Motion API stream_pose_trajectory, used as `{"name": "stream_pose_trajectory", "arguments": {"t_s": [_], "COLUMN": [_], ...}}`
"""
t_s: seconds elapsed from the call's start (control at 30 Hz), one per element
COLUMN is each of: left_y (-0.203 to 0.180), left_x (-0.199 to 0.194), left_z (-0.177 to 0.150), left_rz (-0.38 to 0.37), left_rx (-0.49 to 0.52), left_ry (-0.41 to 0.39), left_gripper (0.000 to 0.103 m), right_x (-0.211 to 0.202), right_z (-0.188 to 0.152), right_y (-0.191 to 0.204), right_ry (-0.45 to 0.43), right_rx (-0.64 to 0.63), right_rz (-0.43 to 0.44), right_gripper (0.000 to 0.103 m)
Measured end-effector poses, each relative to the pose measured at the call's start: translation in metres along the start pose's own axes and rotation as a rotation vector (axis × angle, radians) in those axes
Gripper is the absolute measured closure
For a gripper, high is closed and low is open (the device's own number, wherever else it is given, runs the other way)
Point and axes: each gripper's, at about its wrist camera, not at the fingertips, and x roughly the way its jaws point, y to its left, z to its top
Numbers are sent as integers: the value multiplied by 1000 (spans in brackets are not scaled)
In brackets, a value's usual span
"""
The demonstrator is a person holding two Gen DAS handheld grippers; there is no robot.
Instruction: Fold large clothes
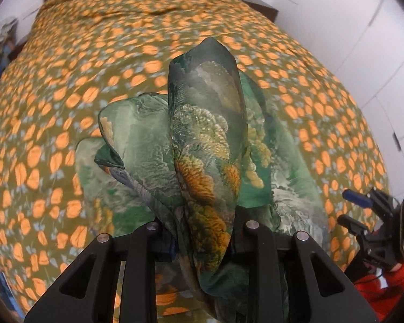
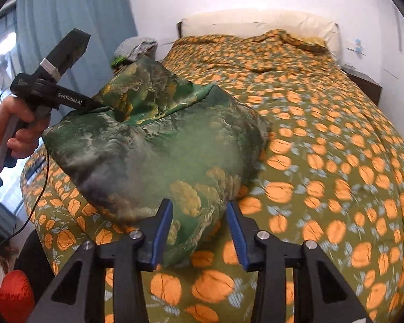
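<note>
Left wrist view: the left gripper is clamped on a bunched fold of the green patterned garment, which rises between its fingers above the orange-flowered bedspread. Right wrist view: the right gripper stands parted, the garment's near edge lying between its blue pads.
</note>
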Motion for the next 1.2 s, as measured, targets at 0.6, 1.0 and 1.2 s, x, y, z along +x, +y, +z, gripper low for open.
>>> {"name": "stream_pose_trajectory", "arguments": {"t_s": [0.6, 1.0, 1.2], "left_y": [119, 141, 146], "left_x": [64, 72, 74], "left_z": [-72, -83, -87], "left_rz": [-97, -195, -192], "left_rx": [-317, -369, -354], "left_ry": [7, -15, -16], "left_gripper": [67, 62, 62], "right_x": [139, 119, 183], "right_z": [2, 95, 153], "right_y": [43, 45, 42], "right_ry": [245, 227, 256], "right_rx": [27, 1, 120], "right_rz": [117, 120, 96], "right_gripper": [61, 60, 60]}}
